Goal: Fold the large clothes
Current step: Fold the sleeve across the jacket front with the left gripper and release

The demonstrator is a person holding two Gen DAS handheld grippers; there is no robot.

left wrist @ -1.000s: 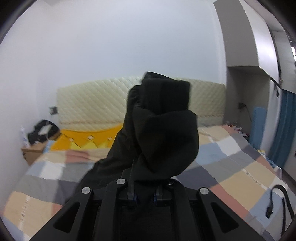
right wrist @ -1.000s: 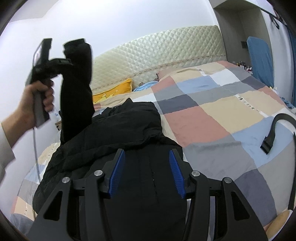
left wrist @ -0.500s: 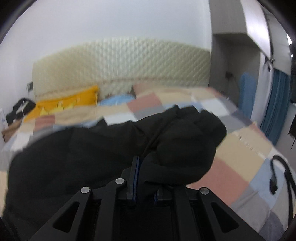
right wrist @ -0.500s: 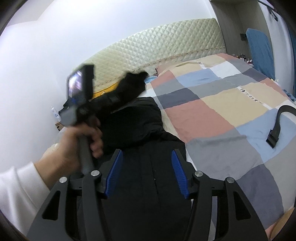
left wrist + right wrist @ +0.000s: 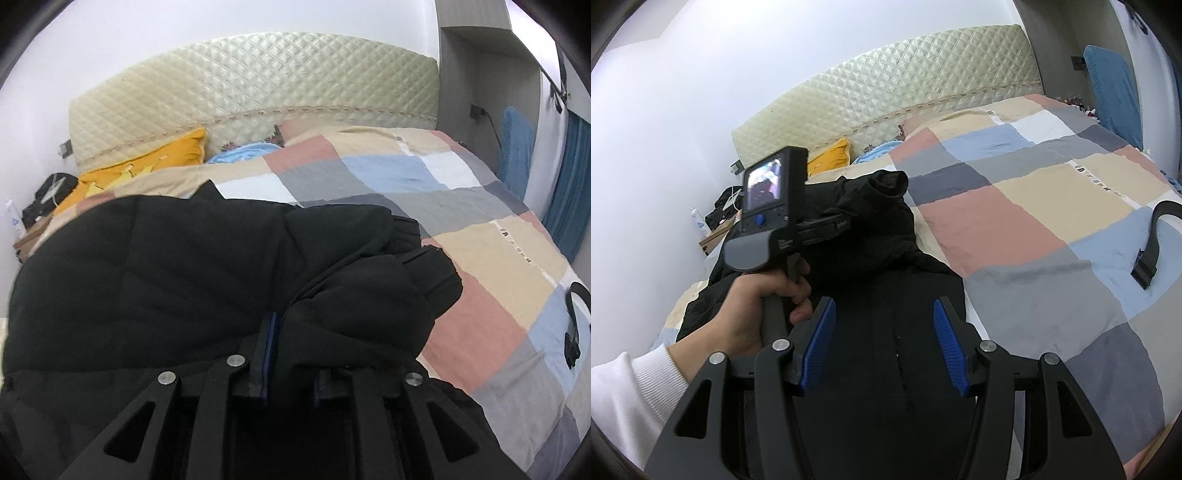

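Observation:
A large black padded jacket point(image 5: 155, 280) lies on the patchwork bed cover point(image 5: 498, 273). My left gripper point(image 5: 291, 354) is shut on the jacket's black sleeve point(image 5: 373, 306), whose cuff rests across the jacket body toward the right. In the right wrist view the jacket point(image 5: 882, 354) lies under my right gripper point(image 5: 884, 341), which is open and empty, blue pads apart just above the zipper line. The left gripper point(image 5: 827, 225) shows there too, held by a hand over the jacket's upper part.
A black strap point(image 5: 1152, 243) lies on the cover at the right. A yellow pillow point(image 5: 140, 173) and a quilted cream headboard point(image 5: 258, 92) are at the far end. A cluttered nightstand point(image 5: 33, 229) stands at the left. A blue curtain point(image 5: 569, 192) hangs at right.
My left gripper has swung the sleeve down from high in the air and laid it across the jacket body. My right gripper stays open over the jacket.

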